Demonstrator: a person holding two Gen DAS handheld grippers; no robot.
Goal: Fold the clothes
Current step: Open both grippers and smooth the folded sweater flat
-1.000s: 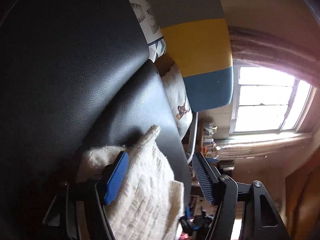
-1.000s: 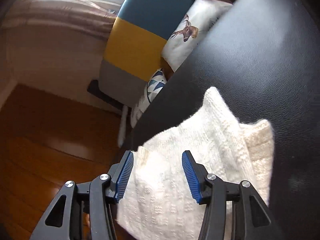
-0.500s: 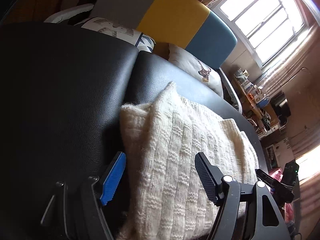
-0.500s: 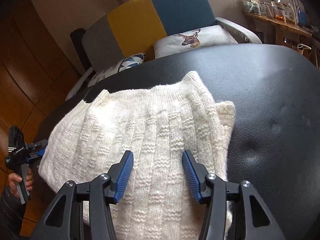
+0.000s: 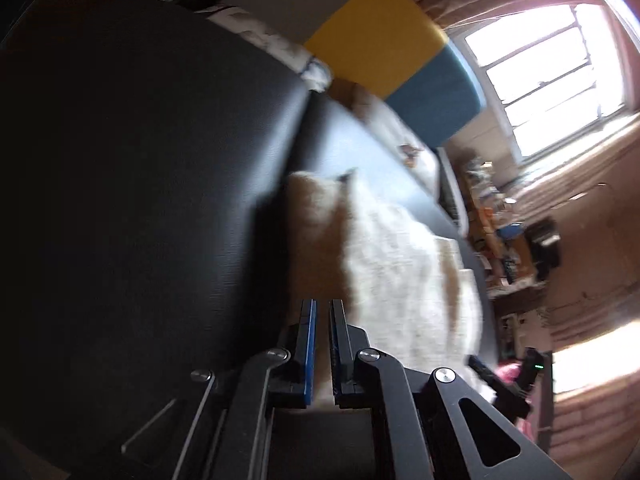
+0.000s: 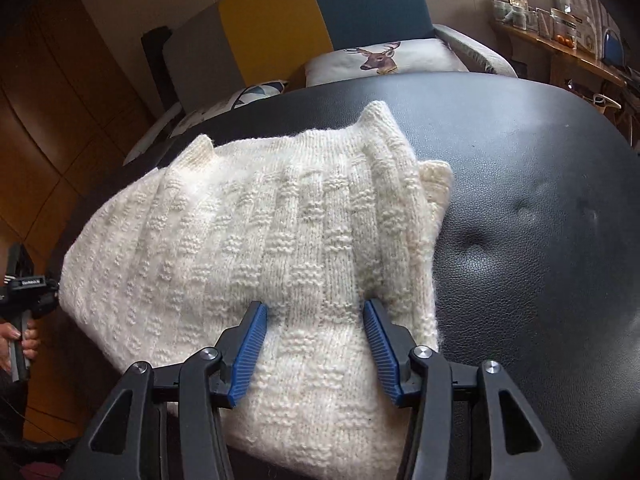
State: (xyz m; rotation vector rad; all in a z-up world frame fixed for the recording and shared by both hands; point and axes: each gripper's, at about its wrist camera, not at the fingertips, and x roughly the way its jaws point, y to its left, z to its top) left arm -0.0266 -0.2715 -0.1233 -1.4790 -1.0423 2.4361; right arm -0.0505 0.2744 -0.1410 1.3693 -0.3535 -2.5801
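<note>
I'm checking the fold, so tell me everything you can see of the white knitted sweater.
The white knitted sweater is cream, chunky ribbed wool, folded into a thick layered bundle on the black leather surface. Two corners poke up at its far edge. The right gripper stands open over its near end.

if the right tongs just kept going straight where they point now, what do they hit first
Most likely the white knitted sweater: the right tongs stand open right over its near part, pointing down onto it, with the black leather cushion beneath. How much gap remains above the knit is hard to judge.
</note>
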